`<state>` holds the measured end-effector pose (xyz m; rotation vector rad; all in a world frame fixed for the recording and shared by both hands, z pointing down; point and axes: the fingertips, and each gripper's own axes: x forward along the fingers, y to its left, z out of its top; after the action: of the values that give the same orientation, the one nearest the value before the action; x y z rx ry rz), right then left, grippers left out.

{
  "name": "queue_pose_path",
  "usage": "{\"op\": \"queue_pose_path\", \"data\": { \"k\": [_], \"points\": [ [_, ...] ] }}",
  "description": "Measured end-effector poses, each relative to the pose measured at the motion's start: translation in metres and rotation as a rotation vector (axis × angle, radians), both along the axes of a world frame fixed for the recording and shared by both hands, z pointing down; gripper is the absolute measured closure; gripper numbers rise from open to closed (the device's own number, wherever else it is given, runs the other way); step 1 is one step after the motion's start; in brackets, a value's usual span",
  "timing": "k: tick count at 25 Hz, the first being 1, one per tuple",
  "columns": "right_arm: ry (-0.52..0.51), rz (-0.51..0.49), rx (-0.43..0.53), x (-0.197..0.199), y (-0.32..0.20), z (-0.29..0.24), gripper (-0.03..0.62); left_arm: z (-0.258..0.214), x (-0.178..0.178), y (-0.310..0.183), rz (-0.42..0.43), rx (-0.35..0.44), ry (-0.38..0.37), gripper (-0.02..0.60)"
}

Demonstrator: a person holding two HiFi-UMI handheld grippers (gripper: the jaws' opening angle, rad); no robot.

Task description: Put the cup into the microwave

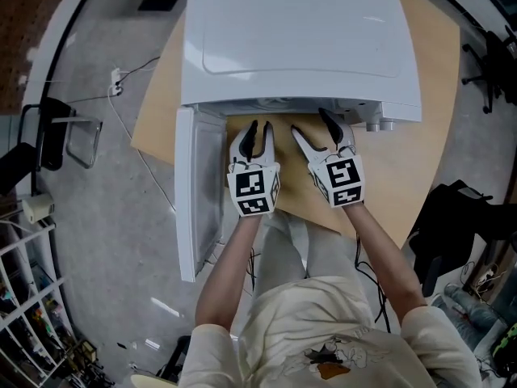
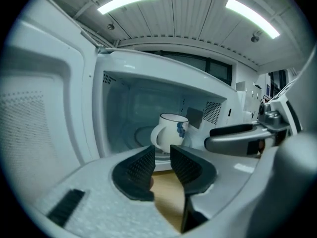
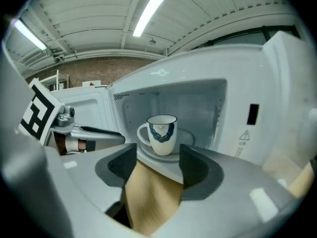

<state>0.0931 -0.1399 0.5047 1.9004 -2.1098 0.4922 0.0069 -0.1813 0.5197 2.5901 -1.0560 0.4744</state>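
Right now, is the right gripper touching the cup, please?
Apart. The right gripper view shows the cup inside the microwave, beyond the right gripper, whose jaws stand open.

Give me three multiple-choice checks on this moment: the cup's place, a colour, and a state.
1. Where is the cup relative to the microwave? A on top of it; B inside, on the turntable; C outside, in front of it.
2. The cup's pattern is: A red; B blue; C green.
3. The microwave door is: A shut; B missing; C swung wide open.
Answers: 1 B, both gripper views show it standing on the turntable inside. 2 B, blue marks on white show. 3 C, the head view shows the door swung out to the left.
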Motion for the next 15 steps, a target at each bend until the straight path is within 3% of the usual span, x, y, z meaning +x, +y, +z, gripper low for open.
{"op": "queue_pose_path", "data": {
  "k": [2,6,8,15],
  "points": [
    [-0.026,0.024,0.019,0.001,0.015,-0.016,0.454,-0.010,-0.006,0.013,-0.001,-0.004,0.006,0.491],
    [-0.046,0.057,0.024,0.004,0.041,-0.045,0.564,-0.046,-0.015,0.035,-0.009,0.000,0.039,0.544],
    [-0.055,0.054,0.021,0.001,0.054,-0.057,0.588,-0.066,-0.016,0.046,-0.005,0.004,0.060,0.580],
    [-0.038,0.006,0.048,-0.020,0.090,-0.104,0.589,-0.125,-0.021,0.088,0.038,0.035,0.098,0.580]
  ]
}}
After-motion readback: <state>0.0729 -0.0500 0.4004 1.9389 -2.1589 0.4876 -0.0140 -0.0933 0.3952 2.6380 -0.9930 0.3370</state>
